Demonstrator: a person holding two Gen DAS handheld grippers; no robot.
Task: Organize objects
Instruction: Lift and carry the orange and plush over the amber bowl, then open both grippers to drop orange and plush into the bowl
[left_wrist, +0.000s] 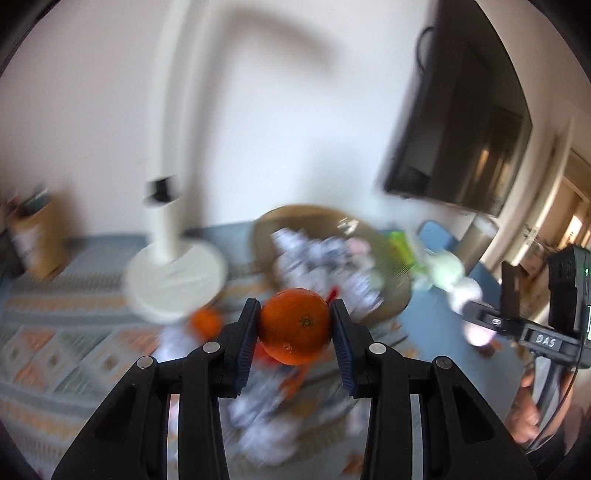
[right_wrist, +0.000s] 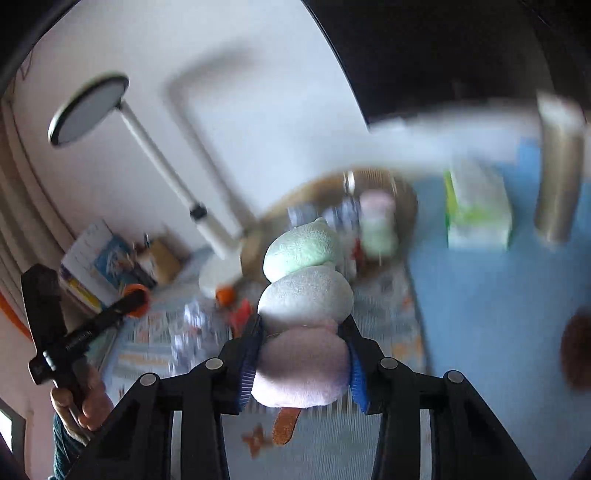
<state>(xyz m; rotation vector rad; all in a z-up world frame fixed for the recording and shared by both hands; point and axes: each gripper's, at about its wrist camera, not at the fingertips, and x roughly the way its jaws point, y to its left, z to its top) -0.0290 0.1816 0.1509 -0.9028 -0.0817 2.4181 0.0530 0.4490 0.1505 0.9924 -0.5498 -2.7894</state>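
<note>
Our left gripper (left_wrist: 295, 326) has its jaws closed on an orange (left_wrist: 295, 325), one blue pad on each flank, the fruit held clear of the table. We judge it firm, round and a little slick, with some weight: a grip across the widest part, as here, should hold, while too hard a squeeze would bruise it and a grip off the middle would let it roll out.

Our right gripper (right_wrist: 304, 360) is clamped on a plush toy (right_wrist: 304, 314) of three stacked lumps, green over white over pink. The pads press the pink bottom lump, and a brown stick pokes out below the jaws. We judge it light and very soft; it gives under the pads, so the upper lumps may flop. The low hold looks sound enough for carrying.

Beyond the left jaws lies a round tan basket (left_wrist: 391, 266) with a blurred heap of crumpled wrappers spilling toward us. To the left of those jaws stands a white lamp (left_wrist: 173, 273) on a patterned cloth, with a second orange (left_wrist: 205, 321) just by its base. Ahead of the right jaws the same basket shows, with a similar toy in it; further right a green box (right_wrist: 476, 218) sits on a blue surface. Everything past the jaws is smeared by motion, so we cannot say more
</note>
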